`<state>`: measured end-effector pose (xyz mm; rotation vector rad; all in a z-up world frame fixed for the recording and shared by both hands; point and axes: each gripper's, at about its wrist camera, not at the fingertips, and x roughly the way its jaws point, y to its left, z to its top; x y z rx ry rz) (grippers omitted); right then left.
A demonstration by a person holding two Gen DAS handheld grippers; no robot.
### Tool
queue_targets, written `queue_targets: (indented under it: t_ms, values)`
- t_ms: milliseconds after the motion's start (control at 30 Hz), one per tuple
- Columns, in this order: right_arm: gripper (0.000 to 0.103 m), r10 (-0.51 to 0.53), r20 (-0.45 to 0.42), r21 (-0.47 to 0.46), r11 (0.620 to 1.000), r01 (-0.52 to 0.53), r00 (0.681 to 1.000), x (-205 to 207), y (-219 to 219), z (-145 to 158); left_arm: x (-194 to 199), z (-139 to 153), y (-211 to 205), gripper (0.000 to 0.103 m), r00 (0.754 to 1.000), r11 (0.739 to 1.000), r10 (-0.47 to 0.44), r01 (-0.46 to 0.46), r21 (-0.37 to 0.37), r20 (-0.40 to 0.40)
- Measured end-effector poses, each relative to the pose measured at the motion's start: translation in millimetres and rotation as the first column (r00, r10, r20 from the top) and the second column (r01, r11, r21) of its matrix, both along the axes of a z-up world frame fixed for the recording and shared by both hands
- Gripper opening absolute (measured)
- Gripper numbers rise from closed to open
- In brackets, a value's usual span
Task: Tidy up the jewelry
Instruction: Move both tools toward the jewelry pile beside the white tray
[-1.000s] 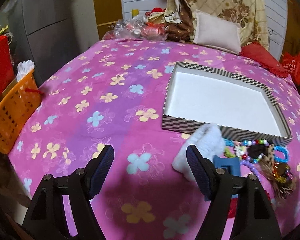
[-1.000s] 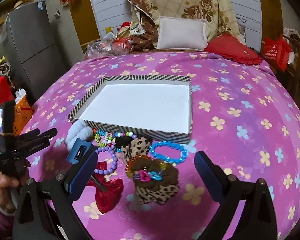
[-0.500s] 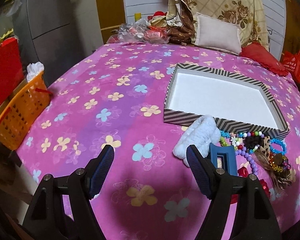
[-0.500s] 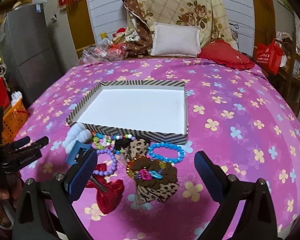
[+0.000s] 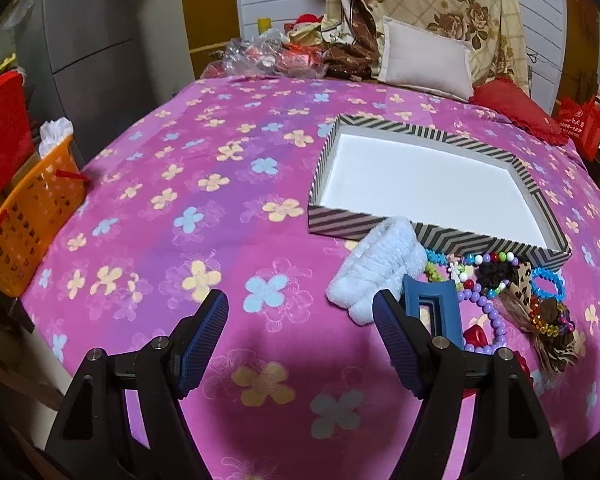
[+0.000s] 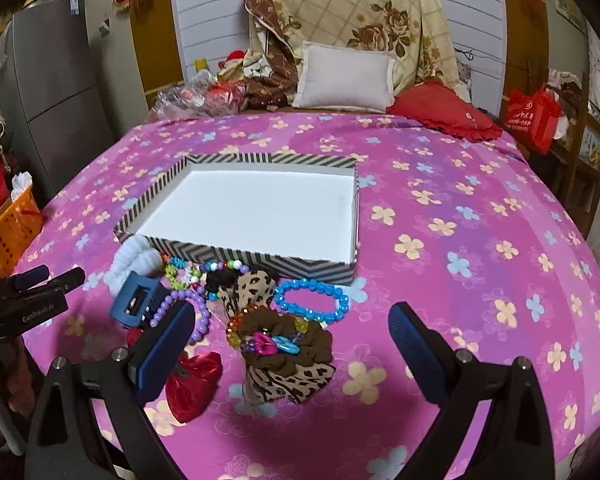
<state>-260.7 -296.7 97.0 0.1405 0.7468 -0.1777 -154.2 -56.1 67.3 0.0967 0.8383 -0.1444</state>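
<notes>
While both tools hang above the pink flowered bedspread [image 5: 148, 200], neither holds anything. Left gripper [image 5: 300, 320]: fingers spread wide, bare cloth between the pads. Just beyond its right fingertip lies a white fluffy scrunchie [image 5: 380, 268], with a blue claw clip [image 5: 432, 308] directly behind that same finger.

Right gripper [image 6: 292, 332]: fingers also wide apart. Between and just ahead of them sits a brown leopard-print scrunchie [image 6: 288, 356]; a turquoise bead bracelet [image 6: 312, 300] lies a little farther out. A purple bead bracelet [image 6: 180, 308] and a red foil piece [image 6: 192, 380] sit at the left finger, partly hidden by it.

A striped shallow box [image 6: 260, 258], white inside and holding nothing, stands straight ahead beyond the jewelry heap; the scrunchie and mixed beads touch its near wall. An orange basket [image 5: 24, 220] stands far left of the left fingers, off the bed.
</notes>
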Motion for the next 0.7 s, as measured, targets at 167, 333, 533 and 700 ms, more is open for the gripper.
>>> queue_targets:
  t_ms: [167,333,533,700]
  values:
    - [0.1,0.0,-0.035,0.029,1.0,0.001,0.999,8,-3,-10,2,-4,3,0.065,1.0,1.0,0.005,-0.005,0.004,-0.01]
    - [0.099,0.017,-0.047,0.02,1.0,-0.016,0.999,13,4,-15,5,-6,6,0.065,1.0,1.0,0.016,-0.016,0.0,-0.018]
    - [0.099,0.029,-0.035,0.015,0.999,-0.029,0.999,14,9,-16,8,-7,8,0.065,1.0,1.0,0.017,-0.017,0.0,-0.021]
    - [0.099,0.03,-0.04,0.03,0.999,-0.028,0.999,15,8,-19,8,-11,7,0.065,1.0,1.0,0.015,-0.015,0.0,-0.027]
